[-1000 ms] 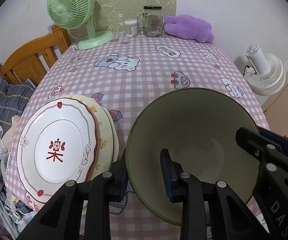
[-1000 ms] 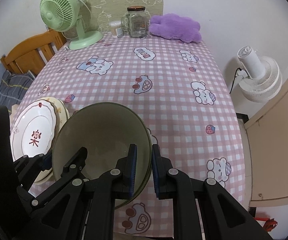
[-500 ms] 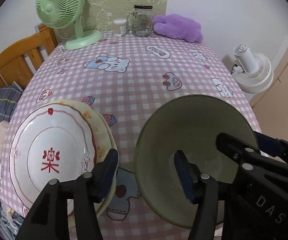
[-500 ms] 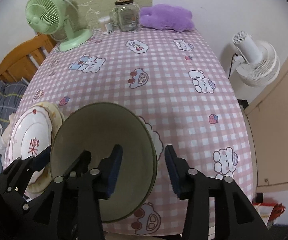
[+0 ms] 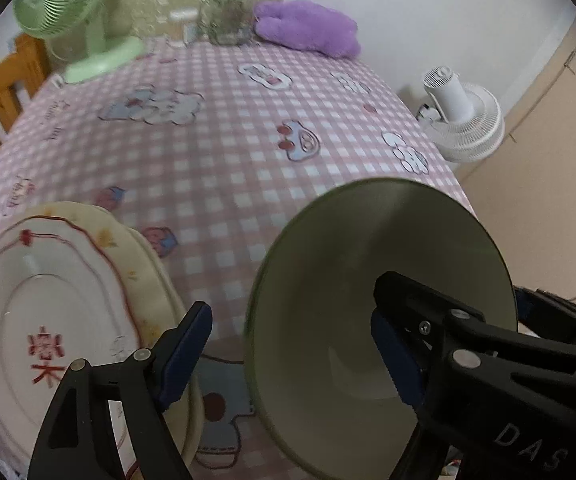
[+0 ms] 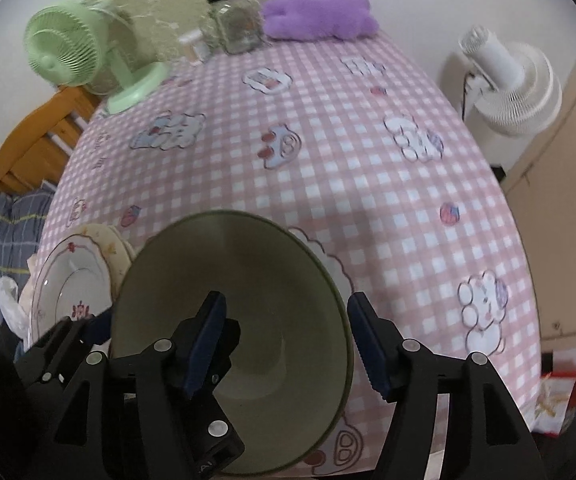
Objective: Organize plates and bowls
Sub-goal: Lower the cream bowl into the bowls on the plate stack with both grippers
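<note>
Place: a lived-in home room, part dining, part bedroom.
Surface (image 6: pixel 368 184): spread with a pink checked cloth printed with cartoon bears.
Far end of the surface: a green desk fan (image 6: pixel 67 52), a glass jar (image 6: pixel 237 22) and a purple plush toy (image 6: pixel 320 14).
Left of the surface: a wooden bed frame (image 6: pixel 35 136) with striped bedding (image 6: pixel 15 224).
Right of the surface: a white floor fan (image 6: pixel 516 84).
Near edge of the surface: household plates (image 5: pixel 59 320) and a green bowl (image 5: pixel 368 280).

1. The left gripper (image 5: pixel 288 354) points steeply down. Its jaws are opening and straddle a bowl (image 5: pixel 328 264) rim, one finger outside, one inside, pads clear of it.
2. The right gripper (image 6: pixel 288 338) points steeply down. Its jaws are opening across the opposite rim, one finger inside, one outside, neither pressing.
</note>
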Demonstrator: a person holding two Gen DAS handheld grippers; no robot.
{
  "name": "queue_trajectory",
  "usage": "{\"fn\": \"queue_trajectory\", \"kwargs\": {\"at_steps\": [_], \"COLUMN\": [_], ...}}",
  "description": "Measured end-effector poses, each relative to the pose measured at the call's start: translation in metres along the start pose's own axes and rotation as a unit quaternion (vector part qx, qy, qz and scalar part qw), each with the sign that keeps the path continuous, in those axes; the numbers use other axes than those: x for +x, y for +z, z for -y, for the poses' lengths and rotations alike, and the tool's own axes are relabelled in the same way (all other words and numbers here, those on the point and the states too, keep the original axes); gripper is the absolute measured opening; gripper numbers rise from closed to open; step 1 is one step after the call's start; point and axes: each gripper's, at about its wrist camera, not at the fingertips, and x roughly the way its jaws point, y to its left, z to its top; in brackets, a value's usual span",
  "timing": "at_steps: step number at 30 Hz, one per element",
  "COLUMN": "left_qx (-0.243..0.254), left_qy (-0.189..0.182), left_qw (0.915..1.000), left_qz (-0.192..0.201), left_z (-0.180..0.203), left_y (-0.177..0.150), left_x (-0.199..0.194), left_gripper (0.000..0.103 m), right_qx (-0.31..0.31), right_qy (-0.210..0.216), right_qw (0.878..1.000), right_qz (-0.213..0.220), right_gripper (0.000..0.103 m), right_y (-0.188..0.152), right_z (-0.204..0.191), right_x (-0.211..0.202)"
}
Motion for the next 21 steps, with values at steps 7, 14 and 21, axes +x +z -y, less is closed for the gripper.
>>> {"fn": "queue_trajectory", "kwargs": {"at_steps": [7,14,21], "left_qx": [0.020,0.020,0.009], "left_qy": [-0.039,-0.048,-0.023], "left_qw": [0.9988,0.9983,0.9995], "left_qz": [-0.023,-0.025,-0.018], "left_z": [0.002,0.005,0.008], "left_y": [0.003,0.001,0.000], "left_x": [0.013,0.012,0.010], "left_gripper": [0.074,0.067,0.068], "right_qx": [0.039,0.053,0.038], "right_qy": [-0.012,-0.011,0.023], "right_qw": [0.999,0.998,0.999], "right_qz": [-0.008,-0.009,-0.012], "right_gripper": [0.067,0.067,0.066], "right_y": [-0.005,-0.006,-0.003], "right_z": [0.005,0.010,0.018], "right_x": [0.007,0.007,0.015]}}
